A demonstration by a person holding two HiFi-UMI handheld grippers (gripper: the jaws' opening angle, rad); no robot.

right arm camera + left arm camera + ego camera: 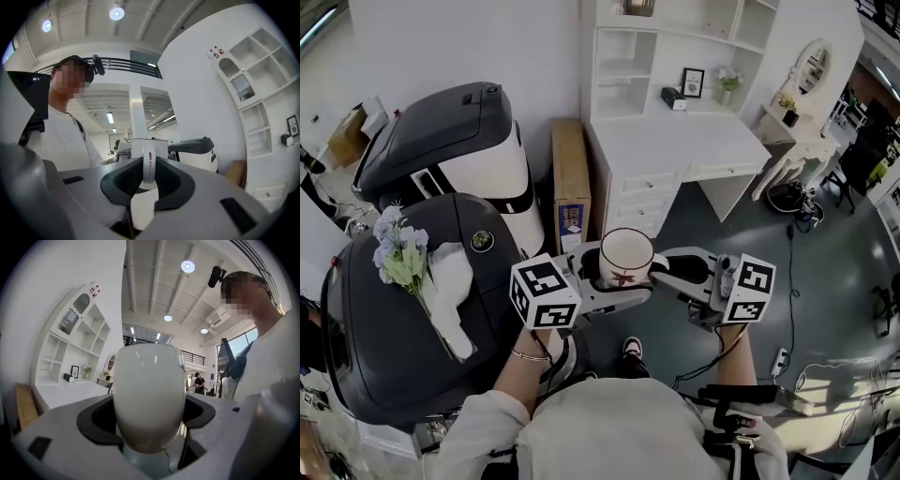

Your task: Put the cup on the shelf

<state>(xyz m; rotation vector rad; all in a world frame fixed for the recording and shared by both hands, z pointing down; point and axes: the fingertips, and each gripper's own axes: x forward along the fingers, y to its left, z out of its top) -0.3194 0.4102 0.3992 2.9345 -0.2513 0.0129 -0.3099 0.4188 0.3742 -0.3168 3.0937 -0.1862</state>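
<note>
A white cup (625, 255) with a small red bow mark hangs in front of me between both grippers. My left gripper (614, 281) is shut on its rounded body, which fills the left gripper view as the cup (150, 394) between the dark pads. From the right, my right gripper (664, 269) is shut on the cup's thin handle (147, 165), seen edge-on with a red line. The white shelf unit (675, 47) stands ahead on a white desk (675, 145), apart from the cup. It also shows as the shelf unit (70, 352) and the shelf unit (262, 89).
Two large dark-lidded machines (441, 131) stand at the left, the nearer one bearing a flower bunch (403, 248). A flat cardboard box (570, 183) leans beside the desk. A picture frame (693, 82) and a small plant (727, 82) sit on the shelf. Cables (789, 281) trail across the floor.
</note>
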